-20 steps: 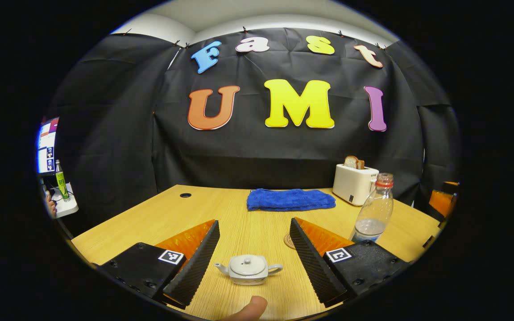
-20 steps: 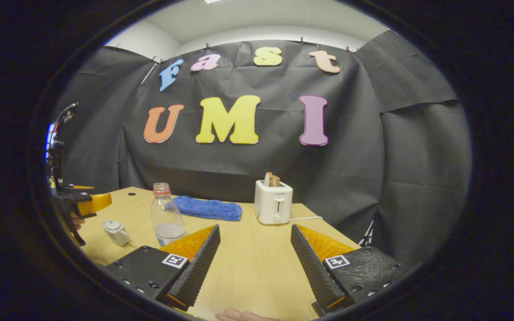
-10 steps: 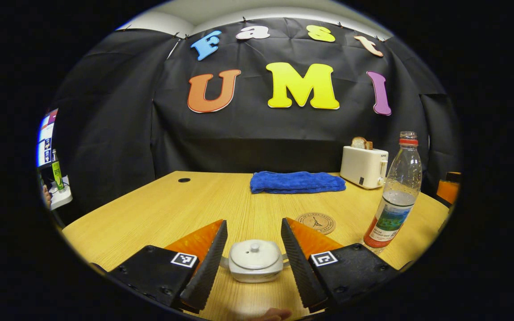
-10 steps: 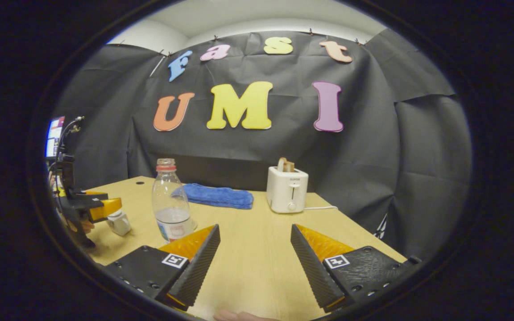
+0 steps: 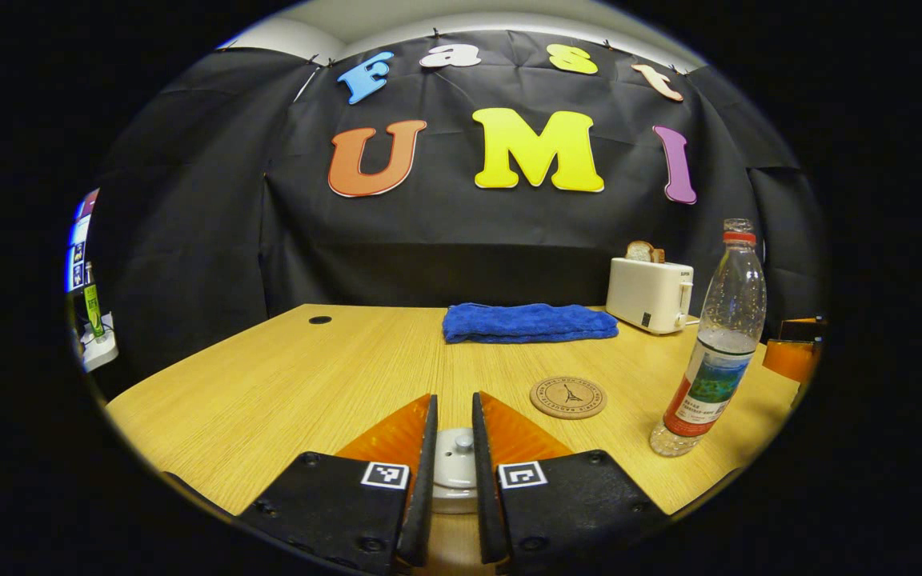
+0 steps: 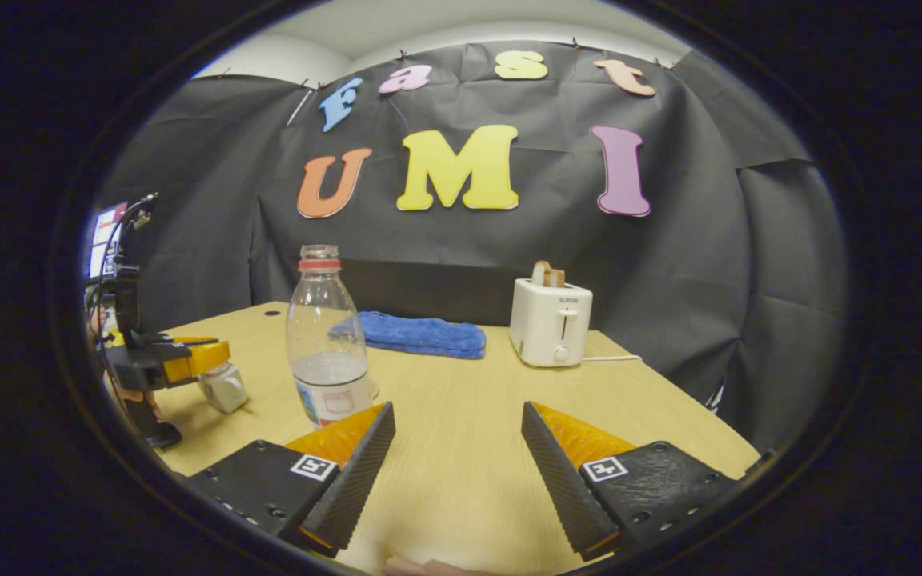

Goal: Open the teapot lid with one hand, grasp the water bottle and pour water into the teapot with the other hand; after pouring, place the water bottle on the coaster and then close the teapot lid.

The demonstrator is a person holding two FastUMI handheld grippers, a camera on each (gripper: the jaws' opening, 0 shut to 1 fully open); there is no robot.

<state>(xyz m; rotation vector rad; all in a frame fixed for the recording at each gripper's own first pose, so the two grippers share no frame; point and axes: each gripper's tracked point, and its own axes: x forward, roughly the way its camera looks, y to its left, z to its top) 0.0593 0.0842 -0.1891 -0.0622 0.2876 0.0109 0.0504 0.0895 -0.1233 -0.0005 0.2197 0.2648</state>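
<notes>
A small pale teapot sits on the wooden table between the fingers of my left gripper, which is shut on the knob of its lid. The right gripper view shows that gripper from the side, over the teapot. The clear water bottle, uncapped with a red neck ring and a little water, stands to the right. A round cork coaster lies between teapot and bottle. My right gripper is open and holds nothing, with the bottle just beyond its left finger.
A folded blue towel lies at the back of the table. Beside it stands a white toaster with bread in it, its cord trailing off the table's right side. A small hole marks the far left of the tabletop.
My left gripper has come down over the teapot and closed from wide open onto the lid knob. My right gripper has moved forward toward the bottle and stays open.
</notes>
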